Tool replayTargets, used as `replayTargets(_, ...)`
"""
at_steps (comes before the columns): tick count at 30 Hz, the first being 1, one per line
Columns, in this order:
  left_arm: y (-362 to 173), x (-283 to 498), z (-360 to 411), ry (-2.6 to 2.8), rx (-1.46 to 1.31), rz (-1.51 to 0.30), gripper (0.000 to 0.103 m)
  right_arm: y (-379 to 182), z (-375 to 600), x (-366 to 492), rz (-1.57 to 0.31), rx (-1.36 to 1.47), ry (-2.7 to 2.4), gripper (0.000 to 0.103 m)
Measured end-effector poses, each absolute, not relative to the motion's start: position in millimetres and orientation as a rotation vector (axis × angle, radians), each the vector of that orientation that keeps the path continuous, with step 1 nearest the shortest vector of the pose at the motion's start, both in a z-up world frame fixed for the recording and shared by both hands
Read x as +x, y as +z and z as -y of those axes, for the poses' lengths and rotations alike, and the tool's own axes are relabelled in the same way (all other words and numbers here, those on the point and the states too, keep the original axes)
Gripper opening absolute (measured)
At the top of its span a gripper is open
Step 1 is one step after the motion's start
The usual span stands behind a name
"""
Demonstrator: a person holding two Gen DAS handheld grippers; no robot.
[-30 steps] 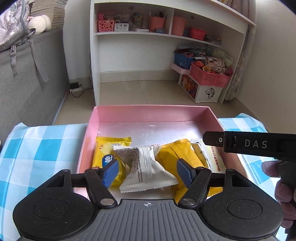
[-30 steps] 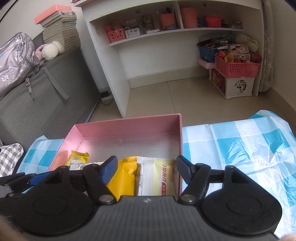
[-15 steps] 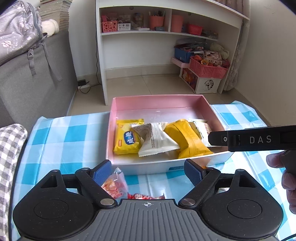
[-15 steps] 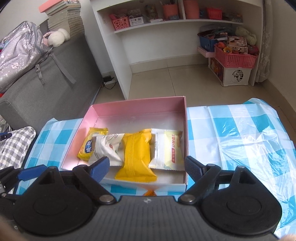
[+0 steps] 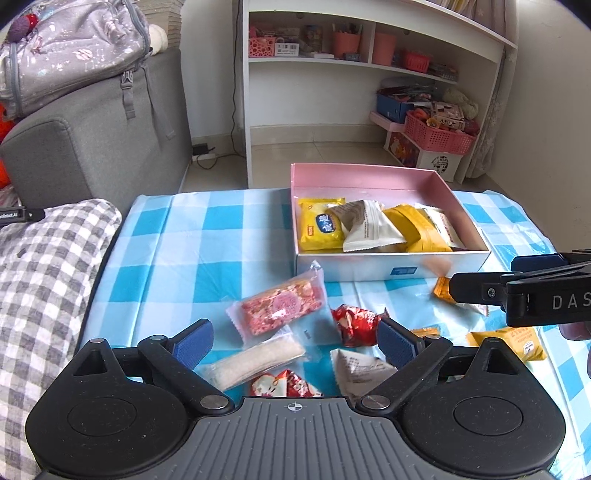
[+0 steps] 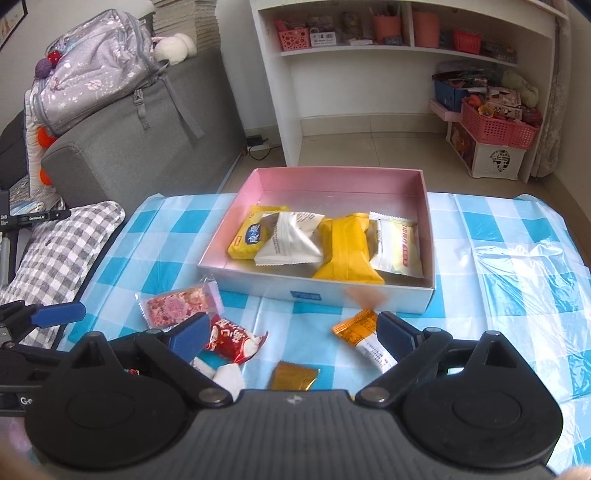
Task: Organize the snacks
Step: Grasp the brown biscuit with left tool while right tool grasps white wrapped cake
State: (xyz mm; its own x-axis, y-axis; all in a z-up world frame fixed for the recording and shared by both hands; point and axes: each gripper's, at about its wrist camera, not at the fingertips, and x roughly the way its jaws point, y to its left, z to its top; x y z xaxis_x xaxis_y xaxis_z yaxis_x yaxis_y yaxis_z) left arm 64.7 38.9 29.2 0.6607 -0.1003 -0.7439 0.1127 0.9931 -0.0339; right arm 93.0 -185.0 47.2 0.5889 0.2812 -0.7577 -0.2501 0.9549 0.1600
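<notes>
With four packets already lying in the pink box, between picks now; both hand-held grippers, left and right, spread wide and empty above loose snacks on the surface; next: choosing one, lowering, pinching gently.

Along the bottom of the left wrist view, the left tool body covers the near ends of a pale long packet, a red-and-white candy and a white printed wrapper. The right tool runs off that picture's right edge, so how its jaws stand cannot be told. In the right wrist view a gold sachet is half hidden behind the tool housing, and an orange smear before the pink box is too blurred to identify. Print on the boxed packets is too small to read. Shelf contents blur together.
</notes>
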Motion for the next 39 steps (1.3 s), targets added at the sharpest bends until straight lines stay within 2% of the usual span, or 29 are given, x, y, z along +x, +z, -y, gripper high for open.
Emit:
replayTargets(7,18.6,48.4,-66.5,-0.114,0.014,-0.847,0.098,41.7,160.2,71.8,-0.81,-0.037,0.365,0.101)
replayTargets(18,5.3,40.4,-102.6,-0.086,-0.023,-0.851,0.098,33.9,135.1,52.8,-0.784,-0.079,0.449,0.103)
replayTargets(31,-12.6,39.5,-125.5,-0.094,-0.074,-0.928,0.098,13.9,129.0,61.3,-0.937,-0.062,0.389,0.103)
replayTargets(33,-16.7,41.2,-125.0,-0.12,-0.102,-0.956,0.096,7.4,127.5,64.7,-0.981,-0.072,0.37,0.101)
replayTargets(35,-21.3,42.3,-121.6,-0.154,-0.118,-0.983,0.096,2.2,127.5,67.5,-1.013,-0.063,0.383,0.093)
replayTargets(38,-28.0,43.1,-114.7,-0.182,-0.123,-1.014,0.089,-4.6,126.5,71.7,-1.053,-0.051,0.398,0.081)
replayTargets(39,-30.6,43.6,-112.5,-0.186,-0.123,-1.025,0.085,-7.2,125.5,73.4,-1.062,-0.06,0.395,0.08)
